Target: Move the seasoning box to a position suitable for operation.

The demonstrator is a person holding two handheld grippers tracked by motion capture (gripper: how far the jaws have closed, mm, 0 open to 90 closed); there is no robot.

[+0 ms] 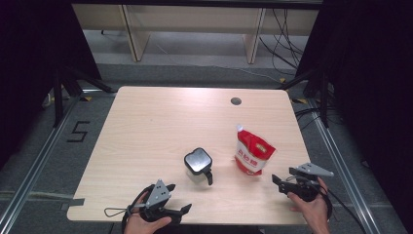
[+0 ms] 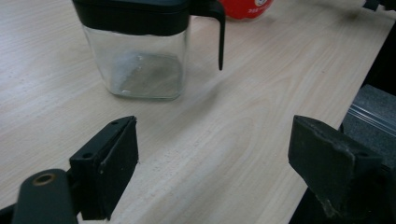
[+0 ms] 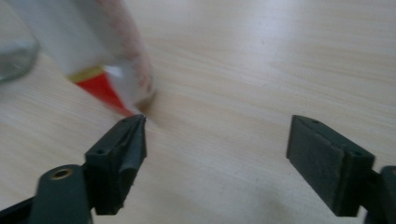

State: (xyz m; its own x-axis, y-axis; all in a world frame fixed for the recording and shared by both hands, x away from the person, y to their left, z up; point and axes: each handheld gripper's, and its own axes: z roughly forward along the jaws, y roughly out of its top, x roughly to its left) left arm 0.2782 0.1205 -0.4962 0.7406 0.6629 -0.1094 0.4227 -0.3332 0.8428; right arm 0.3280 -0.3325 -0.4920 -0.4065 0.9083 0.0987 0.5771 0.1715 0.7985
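Glass jar (image 2: 140, 51) ahead of gaping left claw (image 2: 212, 161), pouch (image 3: 109, 60) just beyond gaping right claw (image 3: 215, 163)

Two black fingers (image 2: 109, 170) of the left gripper (image 2: 215, 163) rise from the bottom edge, set wide apart with nothing between them. Beyond them, on a pale wooden surface (image 2: 261, 84), stands a clear square glass jar (image 2: 140, 60) with a black lid and thin handle. A red object (image 2: 245, 7), possibly a pouch, sits behind.
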